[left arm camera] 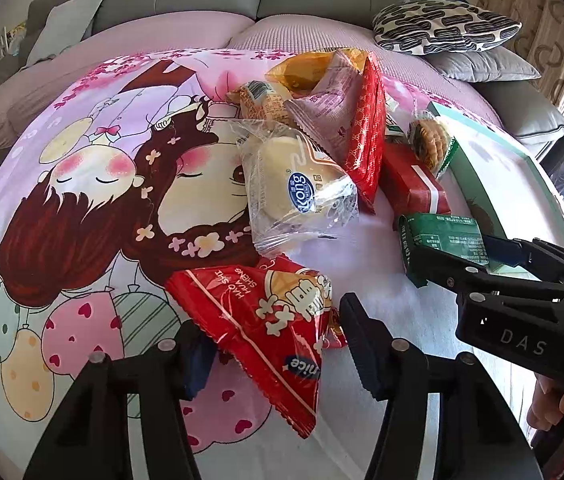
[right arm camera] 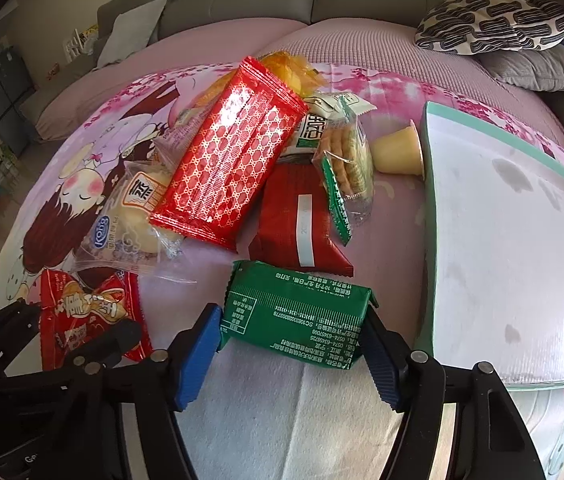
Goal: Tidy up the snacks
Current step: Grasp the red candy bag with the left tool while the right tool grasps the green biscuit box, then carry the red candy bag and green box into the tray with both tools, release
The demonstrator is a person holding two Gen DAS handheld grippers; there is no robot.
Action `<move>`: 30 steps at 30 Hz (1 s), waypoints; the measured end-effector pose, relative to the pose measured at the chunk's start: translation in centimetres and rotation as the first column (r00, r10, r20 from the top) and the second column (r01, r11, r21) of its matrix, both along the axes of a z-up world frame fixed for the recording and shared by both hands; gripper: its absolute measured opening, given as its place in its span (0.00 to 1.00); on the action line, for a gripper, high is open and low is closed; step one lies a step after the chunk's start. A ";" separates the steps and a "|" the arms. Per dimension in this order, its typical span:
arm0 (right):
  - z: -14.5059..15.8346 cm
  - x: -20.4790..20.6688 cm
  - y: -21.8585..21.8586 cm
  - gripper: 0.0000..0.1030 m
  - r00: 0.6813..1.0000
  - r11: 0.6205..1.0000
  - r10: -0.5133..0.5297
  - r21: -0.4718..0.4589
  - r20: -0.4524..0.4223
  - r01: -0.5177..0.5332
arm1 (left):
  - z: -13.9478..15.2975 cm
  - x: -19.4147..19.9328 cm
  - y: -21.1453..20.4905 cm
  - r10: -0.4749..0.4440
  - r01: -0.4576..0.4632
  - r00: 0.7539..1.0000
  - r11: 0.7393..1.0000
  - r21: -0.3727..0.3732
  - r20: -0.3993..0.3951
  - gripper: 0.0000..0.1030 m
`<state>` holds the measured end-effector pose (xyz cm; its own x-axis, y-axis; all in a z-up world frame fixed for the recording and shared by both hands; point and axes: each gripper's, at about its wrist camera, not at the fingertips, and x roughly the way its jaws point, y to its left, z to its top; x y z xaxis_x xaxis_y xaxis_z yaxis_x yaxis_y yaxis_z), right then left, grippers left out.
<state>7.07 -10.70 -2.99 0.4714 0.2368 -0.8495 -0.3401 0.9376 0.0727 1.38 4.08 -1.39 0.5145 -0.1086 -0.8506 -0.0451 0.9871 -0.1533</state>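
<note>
Your two claws each pinch a snack on the picture blanket (left arm camera: 82, 184).

The big box lid (right arm camera: 501, 240) lies open on your right. Your right gripper (right arm camera: 293, 344) squeezes the green packet (right arm camera: 297, 312) just beside it. Your left gripper (left arm camera: 270, 344) squeezes the red peanut bag (left arm camera: 266, 328), near the snack pile (right arm camera: 242, 152).

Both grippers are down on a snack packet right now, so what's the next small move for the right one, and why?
Probably lift the green packet a little and swing it right toward the tray. The right gripper has both pads against the packet's ends, and the tray beside it lies open and bare. The left gripper straddles the red peanut packet, so keep clear of it.
</note>
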 end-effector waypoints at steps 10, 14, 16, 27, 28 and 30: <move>1.0 -0.7 0.0 0.67 1.000 1.000 0.008 0.015 0.010 -0.009 | 1.2 -0.7 0.3 -0.001 0.001 1.000 1.000 -0.003 0.020 0.47; 2.0 -1.0 -0.3 0.67 0.999 0.999 0.005 0.037 0.032 -0.006 | 2.4 -1.1 0.2 0.001 -0.001 0.999 1.000 0.009 0.043 0.47; 2.6 -1.2 -0.6 0.67 0.999 0.999 0.001 0.051 0.044 -0.004 | 3.1 -1.3 0.2 0.005 -0.006 0.999 1.000 0.015 0.053 0.47; 4.9 -0.7 -3.1 0.67 0.994 0.992 -0.065 0.110 0.092 0.055 | 7.0 -0.9 -0.5 0.008 -0.012 0.992 0.999 0.032 0.128 0.45; 5.2 -0.7 -3.4 0.67 0.992 0.991 -0.075 0.117 0.097 0.063 | 7.2 -0.8 -0.7 0.005 -0.009 0.991 0.999 0.032 0.131 0.45; 5.6 -0.5 -4.2 0.67 0.990 0.988 -0.094 0.132 0.103 0.080 | 7.6 -0.6 -1.1 0.000 -0.005 0.991 0.999 0.035 0.135 0.45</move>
